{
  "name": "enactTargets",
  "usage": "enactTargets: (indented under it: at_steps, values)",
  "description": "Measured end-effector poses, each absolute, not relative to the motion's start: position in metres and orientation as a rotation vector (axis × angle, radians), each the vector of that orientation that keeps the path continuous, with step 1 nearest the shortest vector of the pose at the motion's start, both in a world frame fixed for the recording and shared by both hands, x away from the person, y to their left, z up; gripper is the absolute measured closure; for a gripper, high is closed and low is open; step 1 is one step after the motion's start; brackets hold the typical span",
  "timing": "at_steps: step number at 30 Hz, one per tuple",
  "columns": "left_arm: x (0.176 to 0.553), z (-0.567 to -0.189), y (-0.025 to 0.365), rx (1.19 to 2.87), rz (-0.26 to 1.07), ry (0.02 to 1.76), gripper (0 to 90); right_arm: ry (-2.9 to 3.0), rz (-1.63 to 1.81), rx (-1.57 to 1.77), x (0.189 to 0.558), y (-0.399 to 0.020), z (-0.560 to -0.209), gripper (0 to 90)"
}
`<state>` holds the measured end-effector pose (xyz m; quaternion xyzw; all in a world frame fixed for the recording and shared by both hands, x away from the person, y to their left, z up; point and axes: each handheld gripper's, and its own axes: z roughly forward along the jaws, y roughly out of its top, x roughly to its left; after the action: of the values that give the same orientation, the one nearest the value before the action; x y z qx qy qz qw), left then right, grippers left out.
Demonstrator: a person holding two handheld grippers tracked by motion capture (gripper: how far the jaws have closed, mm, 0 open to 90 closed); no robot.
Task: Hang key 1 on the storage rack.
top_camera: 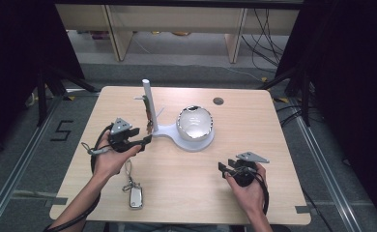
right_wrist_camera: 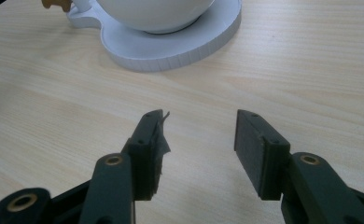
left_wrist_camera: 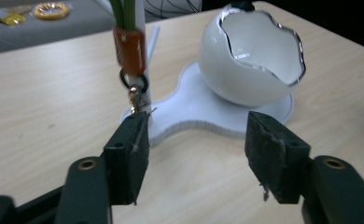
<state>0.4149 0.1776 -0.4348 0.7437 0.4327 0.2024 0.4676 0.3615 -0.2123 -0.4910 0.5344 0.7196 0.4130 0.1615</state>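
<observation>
While gaping and empty, left claw [top_camera: 146, 140] sits just at six o'clock of upright keychain [left_wrist_camera: 130, 51] on stand [top_camera: 148, 104]; right claw [top_camera: 224, 168] released, farther off.

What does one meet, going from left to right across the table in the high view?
Left gripper → white post → white bowl → right gripper. The key fob near the front edge is left out, since it overlaps the left gripper's span.
</observation>
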Motion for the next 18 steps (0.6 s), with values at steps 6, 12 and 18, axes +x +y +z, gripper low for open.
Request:
enactTargets:
  at_steps: [6,12,18]
  values:
    - [0.398,-0.447,0.19,1.866,0.394,1.126,38.5,2.037,1.182,1.553,0.361,-0.214,-0.491,52.8]
    - [0.38,-0.457,0.204,1.933,0.303,1.186,39.2,2.026,1.187,1.531,0.364,-0.217,-0.494,52.8]
    - [0.371,-0.464,0.217,1.93,0.283,1.237,38.6,2.041,1.203,1.535,0.362,-0.22,-0.492,52.7]
